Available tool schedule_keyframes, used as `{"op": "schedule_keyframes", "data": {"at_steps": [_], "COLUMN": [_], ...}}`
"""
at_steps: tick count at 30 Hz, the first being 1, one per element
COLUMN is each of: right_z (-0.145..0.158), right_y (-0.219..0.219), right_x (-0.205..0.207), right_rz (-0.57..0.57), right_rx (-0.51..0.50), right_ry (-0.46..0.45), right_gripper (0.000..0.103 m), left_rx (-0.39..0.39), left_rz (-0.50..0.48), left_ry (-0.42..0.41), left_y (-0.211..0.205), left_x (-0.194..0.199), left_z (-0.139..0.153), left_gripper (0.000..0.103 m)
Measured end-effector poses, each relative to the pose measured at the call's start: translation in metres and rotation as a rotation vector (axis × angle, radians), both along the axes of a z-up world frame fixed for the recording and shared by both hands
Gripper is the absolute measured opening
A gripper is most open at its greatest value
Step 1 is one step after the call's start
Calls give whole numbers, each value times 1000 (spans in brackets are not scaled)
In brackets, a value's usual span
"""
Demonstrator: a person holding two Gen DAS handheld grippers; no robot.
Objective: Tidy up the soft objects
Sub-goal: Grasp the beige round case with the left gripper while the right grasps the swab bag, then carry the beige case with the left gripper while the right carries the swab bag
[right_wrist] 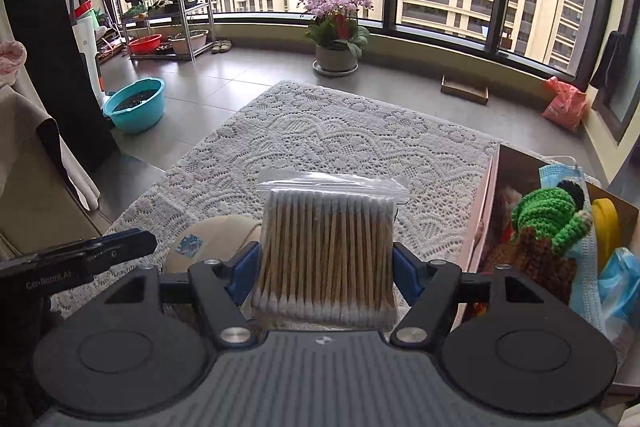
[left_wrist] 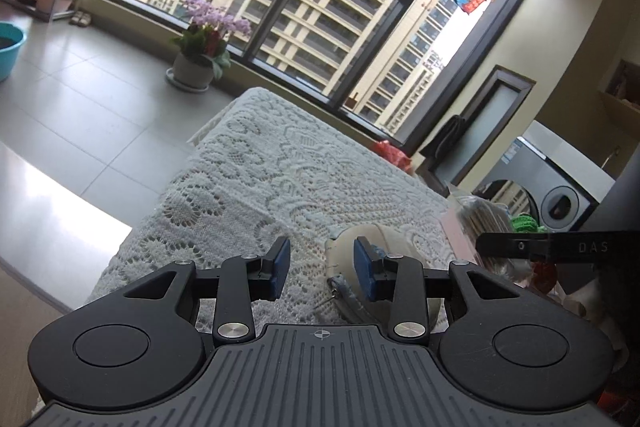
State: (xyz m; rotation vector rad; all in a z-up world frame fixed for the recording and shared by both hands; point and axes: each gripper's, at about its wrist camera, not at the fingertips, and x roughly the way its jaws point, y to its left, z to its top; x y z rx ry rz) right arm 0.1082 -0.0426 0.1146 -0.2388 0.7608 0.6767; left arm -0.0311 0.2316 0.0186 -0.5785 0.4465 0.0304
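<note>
My right gripper (right_wrist: 325,267) is shut on a clear zip bag of cotton swabs (right_wrist: 326,247) and holds it upright above the lace tablecloth (right_wrist: 320,139). A pink box (right_wrist: 480,211) at the right holds a green and brown crocheted toy (right_wrist: 548,223), a blue face mask (right_wrist: 560,173) and other soft items. My left gripper (left_wrist: 322,269) is open and empty over the lace cloth (left_wrist: 280,167). A beige cap (left_wrist: 360,239) lies just behind its right finger; it also shows in the right wrist view (right_wrist: 216,239).
The pink box (left_wrist: 456,227) sits at the right in the left wrist view, with the right gripper's tip (left_wrist: 520,247) over it. A potted orchid (right_wrist: 338,27), a teal basin (right_wrist: 136,103), a shelf rack (right_wrist: 168,15) and an orange bag (right_wrist: 564,103) stand on the floor.
</note>
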Motion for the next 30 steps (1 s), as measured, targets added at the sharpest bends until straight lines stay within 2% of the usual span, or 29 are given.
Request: {"op": "schedule_keyframes", "data": {"at_steps": [2,4,6,8,10,11,13,16,20,21,22,24,28,30], "right_z": [-5,-12,-22,-29,-37,-41,-50,-64,-77,-79,-82,-82,-85,-86], "right_y": [-33,-62,-90,-109,-127,-134,-144,-155,-165,-167,-169,-172,-176,-177], "right_x": [-24,-46,-68,-82,-91,-92,-90,-81,-75,-75,-75,-75,-73,-74], "right_rz": [-3,-8,-47,-106,-169,-197,-243,-285,-297,-299,-303,-309,-322,-322], "right_rx": [2,5,-13,-41,-59,-61,-51,-14,54,68,83,107,146,152], "right_ry": [19,36,-4,-72,-144,-160,-154,-108,-41,-32,-23,-24,-7,-8], "right_gripper": [69,69,69,69,69,69,69,71,76,81,83,84,87,87], "left_rx": [29,118,206,257,291,337,406,468,583,602,616,624,574,600], "left_rz": [-50,-77,-84,-98,-127,-133,-156,-208,-289,-300,-305,-311,-313,-277], "left_ry": [-3,5,31,65,98,99,117,135,164,173,180,183,148,136], "left_y": [-11,-26,-40,-51,-63,-71,-86,-103,-131,-135,-139,-143,-140,-140], "left_x": [4,8,17,27,36,38,42,47,54,56,58,61,62,64], "left_z": [7,16,23,25,23,23,24,23,18,17,16,16,22,26], "left_gripper": [38,38,38,38,44,47,53,61,91,96,97,97,95,92]}}
